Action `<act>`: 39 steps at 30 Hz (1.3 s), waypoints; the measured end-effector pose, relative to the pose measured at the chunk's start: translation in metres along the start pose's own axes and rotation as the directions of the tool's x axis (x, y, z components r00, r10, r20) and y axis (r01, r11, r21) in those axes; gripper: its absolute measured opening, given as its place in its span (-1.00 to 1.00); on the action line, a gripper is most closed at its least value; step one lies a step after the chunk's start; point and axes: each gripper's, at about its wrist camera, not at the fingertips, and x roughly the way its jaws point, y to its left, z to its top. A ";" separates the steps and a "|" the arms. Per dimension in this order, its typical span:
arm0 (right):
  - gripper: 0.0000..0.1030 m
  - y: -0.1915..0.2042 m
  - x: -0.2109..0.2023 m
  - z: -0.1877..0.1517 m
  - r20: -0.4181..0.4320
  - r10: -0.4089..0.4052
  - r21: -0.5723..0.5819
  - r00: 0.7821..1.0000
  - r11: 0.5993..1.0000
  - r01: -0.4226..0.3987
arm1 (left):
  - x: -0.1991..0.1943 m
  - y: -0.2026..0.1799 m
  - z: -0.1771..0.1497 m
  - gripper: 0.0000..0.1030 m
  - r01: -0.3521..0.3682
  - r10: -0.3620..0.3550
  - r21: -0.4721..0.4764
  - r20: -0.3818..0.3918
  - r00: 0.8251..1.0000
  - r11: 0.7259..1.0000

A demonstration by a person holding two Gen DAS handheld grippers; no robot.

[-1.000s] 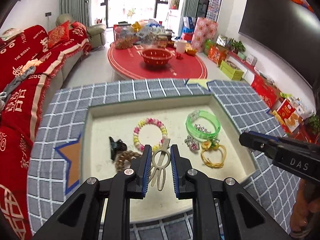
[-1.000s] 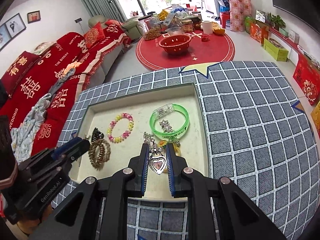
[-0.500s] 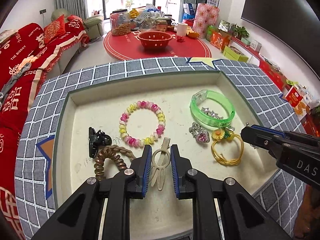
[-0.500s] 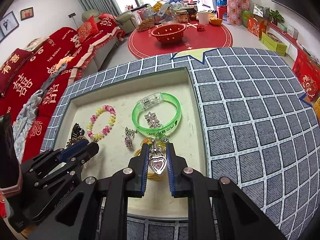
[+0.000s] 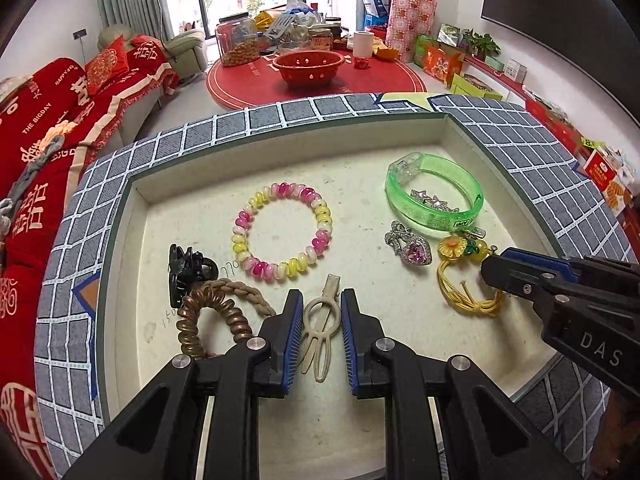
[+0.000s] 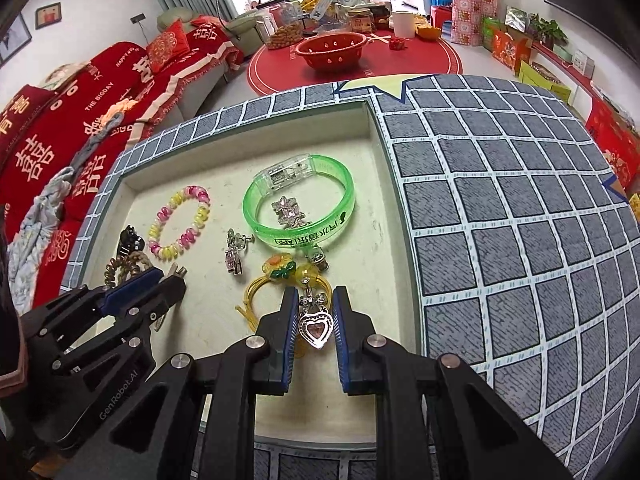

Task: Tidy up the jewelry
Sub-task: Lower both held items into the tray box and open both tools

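In the left wrist view my left gripper (image 5: 320, 300) is shut on a beige hair clip (image 5: 320, 328), low over the near part of the cream tray (image 5: 280, 136). My right gripper (image 6: 314, 296) is shut on a silver heart pendant (image 6: 316, 326), just above the yellow hair tie (image 6: 260, 288). The tray holds a pink-yellow bead bracelet (image 5: 282, 236), a green bangle (image 5: 434, 204) with small silver stars inside, a matching heart pendant (image 5: 414, 250), a black claw clip (image 5: 184, 270) and a brown coil hair tie (image 5: 212, 320). The right gripper (image 5: 492, 272) also enters from the right.
The tray sits in a grey checked cloth (image 6: 500, 208) that covers the table. Beyond it are a red sofa (image 5: 60, 120) at left and a round red table (image 5: 312, 80) with a red bowl and jars. The left gripper (image 6: 172, 280) reaches in at the tray's left.
Both grippers have sunk toward the tray, each still carrying its piece. The tray's contents now look larger and closer; nothing in the tray has moved.
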 end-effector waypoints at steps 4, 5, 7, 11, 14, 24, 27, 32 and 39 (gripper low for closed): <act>-0.63 0.002 0.000 -0.001 -0.002 -0.011 -0.009 1.000 1.000 0.011 | 0.000 -0.001 0.000 -0.37 -0.001 0.001 0.008 0.004 1.000 1.000; -0.63 0.003 0.000 -0.002 -0.001 -0.013 -0.011 1.000 1.000 0.013 | 0.000 0.000 -0.001 -0.37 -0.001 0.001 0.008 0.005 1.000 1.000; -0.63 0.003 0.000 -0.002 -0.003 -0.011 -0.009 1.000 1.000 0.011 | -0.001 0.000 -0.001 -0.37 -0.012 0.012 0.002 0.007 1.000 1.000; -0.46 0.001 -0.002 -0.001 -0.008 0.021 0.008 1.000 1.000 -0.021 | -0.005 0.002 -0.003 -0.37 -0.009 0.009 -0.008 0.024 1.000 1.000; -0.02 -0.002 -0.006 0.000 0.010 0.052 0.031 0.999 0.998 -0.052 | -0.009 0.002 -0.004 -0.37 -0.015 0.015 -0.011 0.036 0.999 1.000; 0.04 -0.018 -0.024 0.001 0.067 0.157 0.135 0.985 0.977 -0.165 | -0.021 0.004 0.001 -0.37 -0.032 0.033 -0.012 0.075 0.997 0.999; 0.04 -0.019 -0.031 0.001 0.079 0.165 0.144 0.983 0.974 -0.175 | -0.019 0.005 0.002 -0.37 -0.037 0.037 -0.009 0.067 0.997 0.999; 0.04 -0.023 -0.044 0.001 0.106 0.166 0.155 0.980 0.971 -0.182 | -0.017 -0.001 0.005 -0.37 -0.056 0.055 0.021 0.067 0.996 0.998; 0.04 -0.025 -0.059 -0.006 0.116 0.166 0.155 0.979 0.971 -0.183 | -0.013 -0.007 0.007 0.07 -0.083 0.080 0.035 0.065 0.995 0.996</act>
